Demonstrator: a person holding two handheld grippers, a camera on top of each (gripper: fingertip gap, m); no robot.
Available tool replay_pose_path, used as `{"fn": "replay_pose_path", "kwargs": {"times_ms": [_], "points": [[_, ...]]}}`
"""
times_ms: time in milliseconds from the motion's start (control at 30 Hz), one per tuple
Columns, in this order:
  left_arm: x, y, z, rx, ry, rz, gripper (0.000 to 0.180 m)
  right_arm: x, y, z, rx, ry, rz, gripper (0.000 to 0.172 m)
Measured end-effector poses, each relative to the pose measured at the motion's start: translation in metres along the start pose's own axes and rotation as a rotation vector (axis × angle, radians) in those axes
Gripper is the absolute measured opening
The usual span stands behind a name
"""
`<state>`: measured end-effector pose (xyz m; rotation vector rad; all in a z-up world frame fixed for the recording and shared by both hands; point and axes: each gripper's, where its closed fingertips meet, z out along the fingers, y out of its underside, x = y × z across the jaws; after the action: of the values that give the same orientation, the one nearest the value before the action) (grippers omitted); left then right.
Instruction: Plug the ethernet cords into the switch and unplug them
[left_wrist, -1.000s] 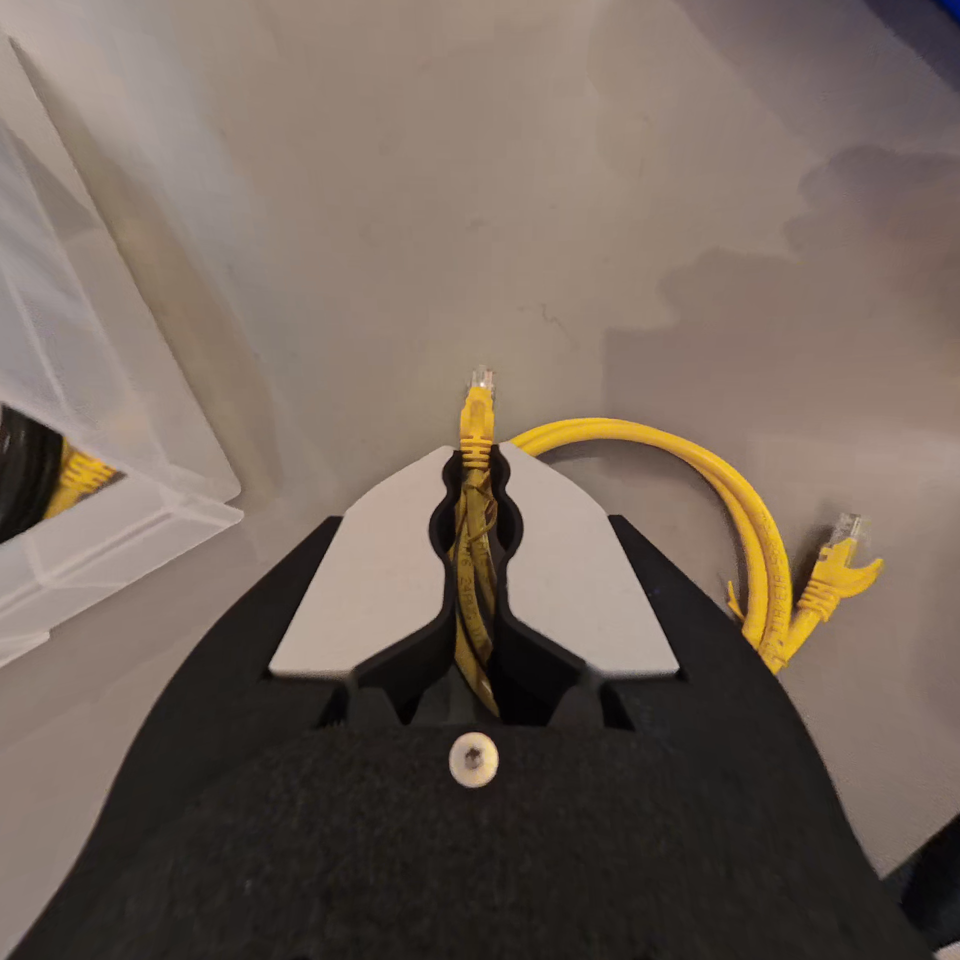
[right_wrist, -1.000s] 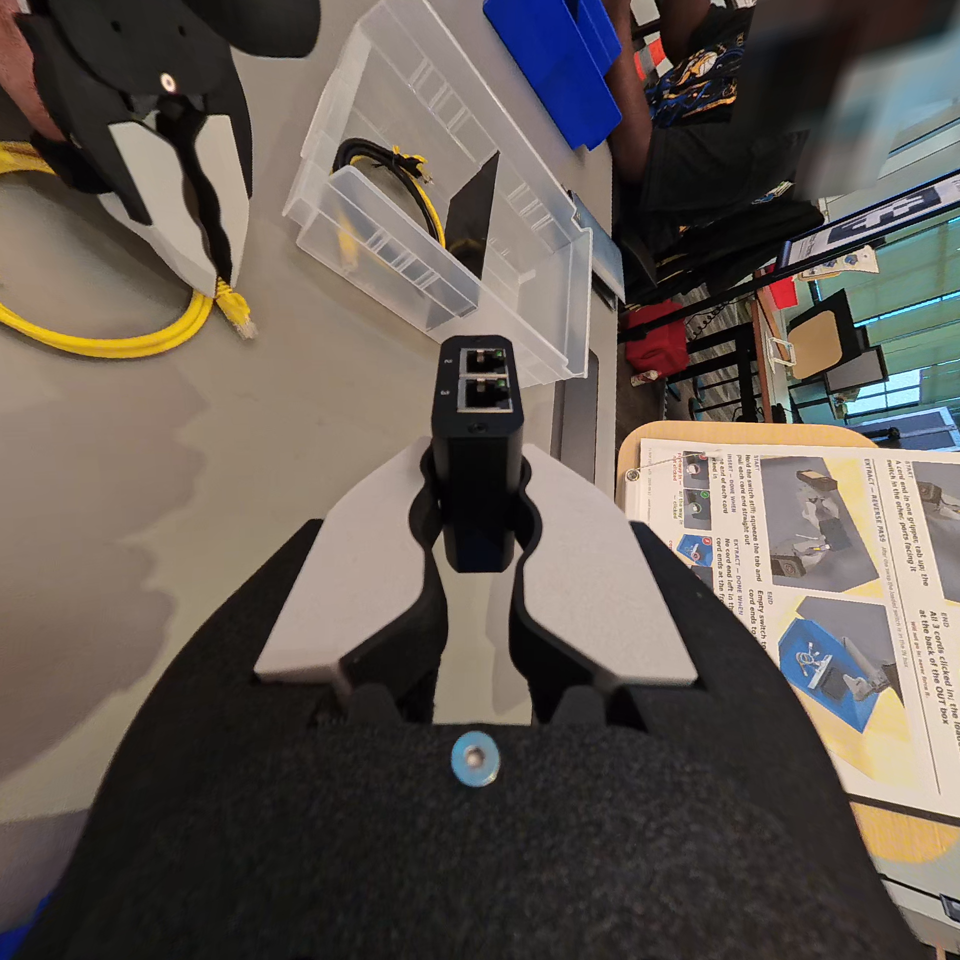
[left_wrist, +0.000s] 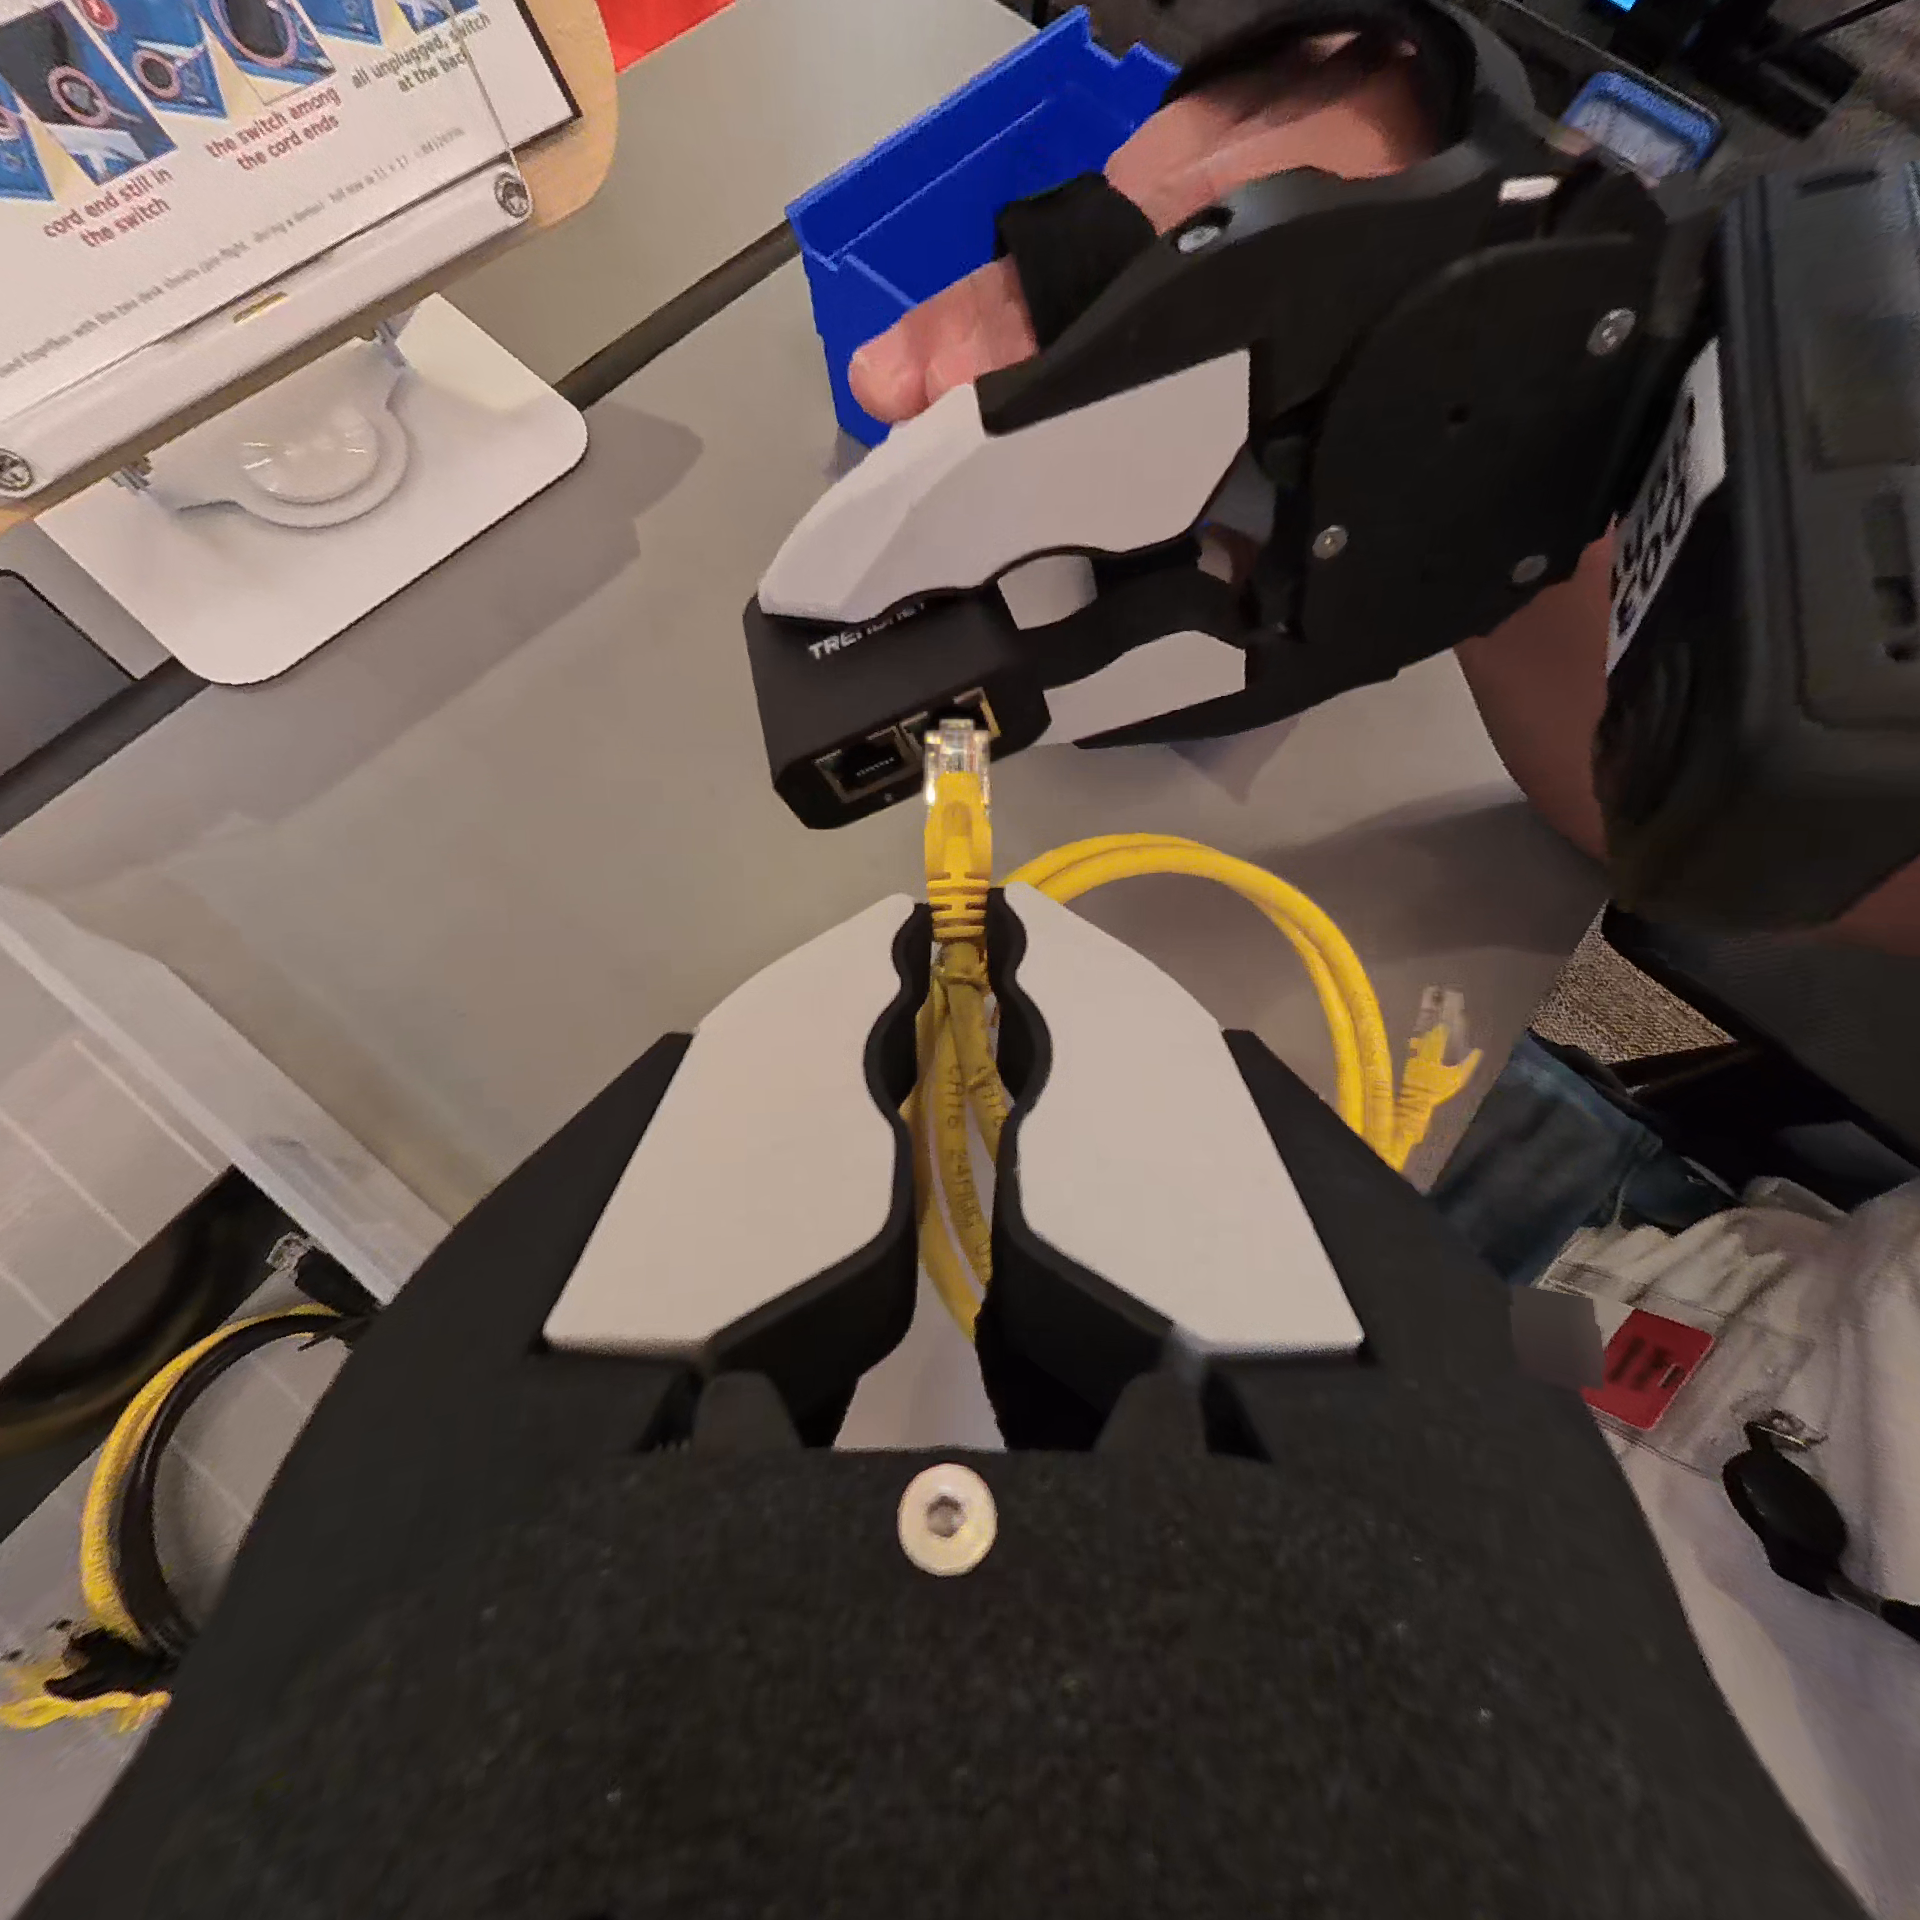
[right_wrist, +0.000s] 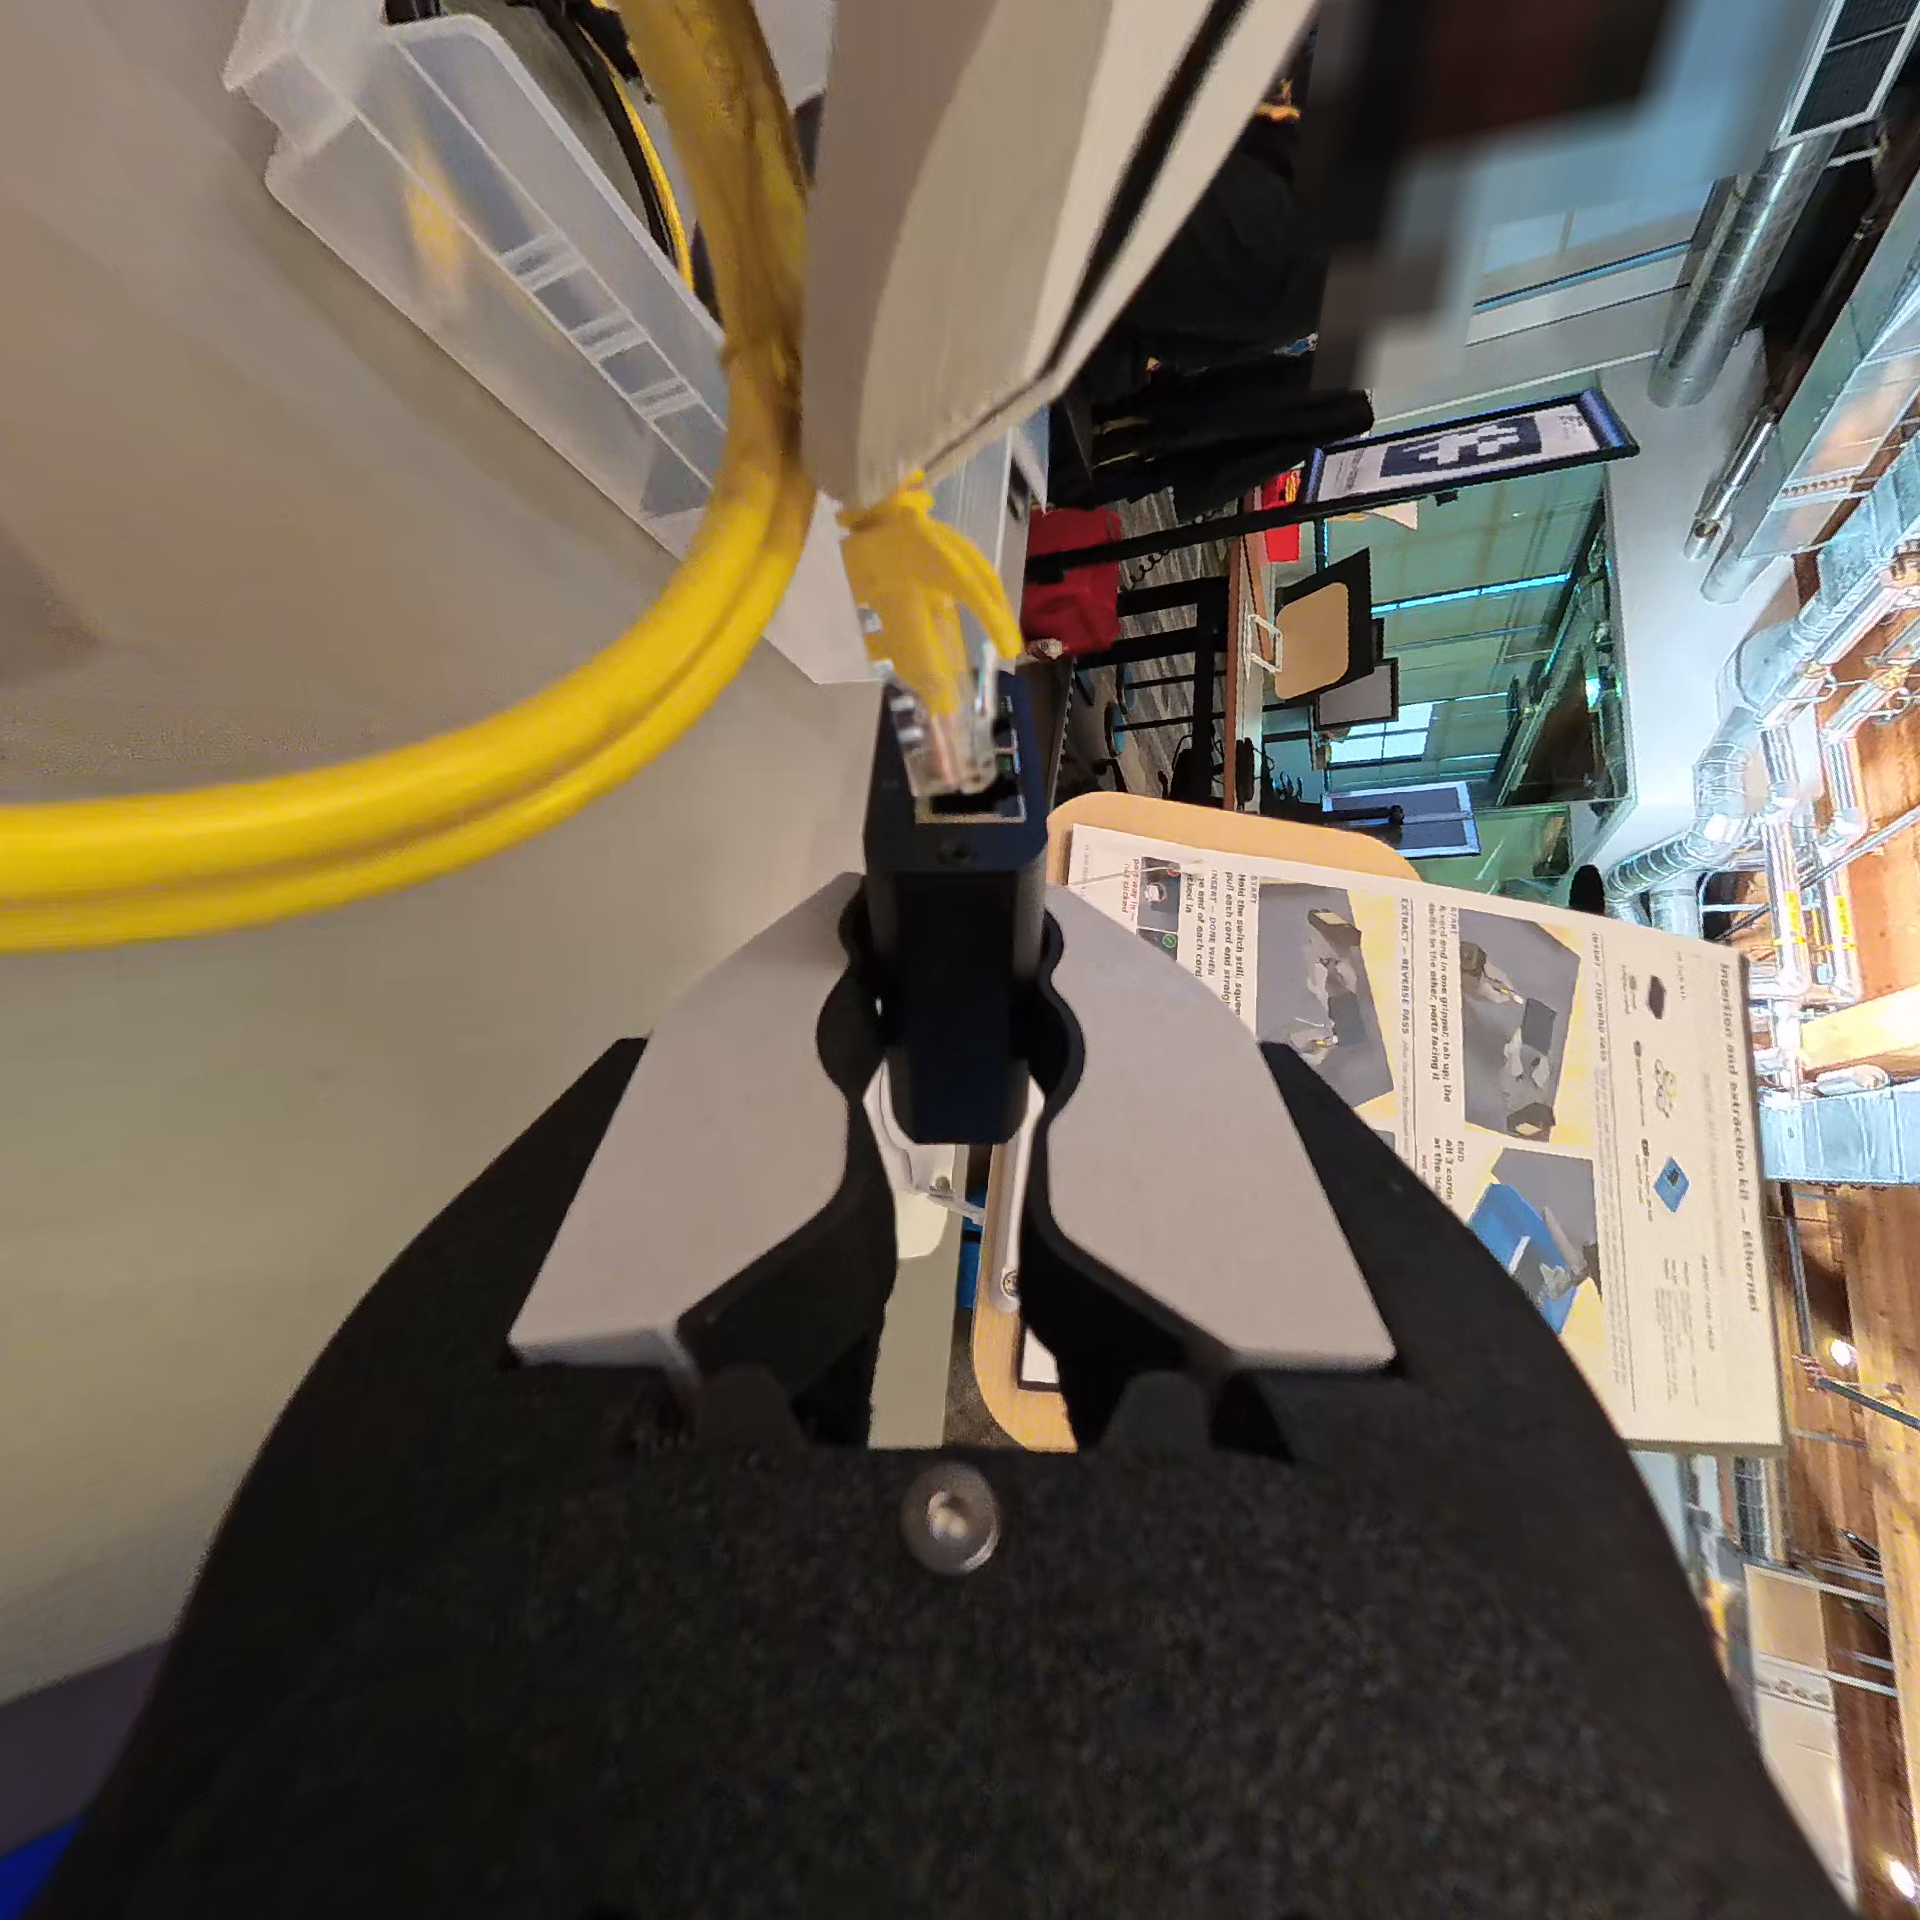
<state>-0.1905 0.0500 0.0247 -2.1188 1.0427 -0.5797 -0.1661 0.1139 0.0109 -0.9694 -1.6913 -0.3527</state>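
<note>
My left gripper is shut on a yellow ethernet cord just behind its boot; the clear plug sticks out forward. The plug tip stands right in front of a port of the black switch, not inside it. My right gripper is shut on the switch, ports facing away from me. In the right wrist view the plug hovers at the port face, below the left gripper's grey finger. The cord's loop and its other plug hang to the right.
A clear plastic bin with more cords lies on the grey table. A blue bin stands behind the right gripper. An instruction sheet on a stand is at the far left. A person's hand holds the right gripper. One gripper's finger ends stand about 7 cm off the other's.
Both grippers swung toward each other. The cord plug, earlier over bare table, now stands at the switch's ports. Both grasps are unchanged.
</note>
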Motion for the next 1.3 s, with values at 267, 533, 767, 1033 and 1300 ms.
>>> {"fn": "replay_pose_path", "kwargs": {"times_ms": [267,533,767,1033,1300], "points": [[-0.002,0.002,0.004,-0.022,0.043,-0.095,0.01,0.0,0.004,0.004,-0.059,0.026,-0.047,0.024],[-0.008,0.006,0.009,-0.054,0.078,-0.16,0.01,-0.001,0.009,0.007,-0.13,0.059,-0.131,0.024],[-0.008,0.006,0.012,-0.079,0.08,-0.142,0.01,-0.002,0.009,0.006,-0.162,0.068,-0.168,0.024],[-0.011,0.012,0.019,-0.111,0.062,-0.116,0.009,-0.012,0.01,0.012,-0.191,0.027,-0.148,0.024],[-0.003,0.001,0.01,0.131,0.118,-0.069,0.011,-0.005,0.006,0.008,-0.092,0.018,-0.067,0.024]]}}
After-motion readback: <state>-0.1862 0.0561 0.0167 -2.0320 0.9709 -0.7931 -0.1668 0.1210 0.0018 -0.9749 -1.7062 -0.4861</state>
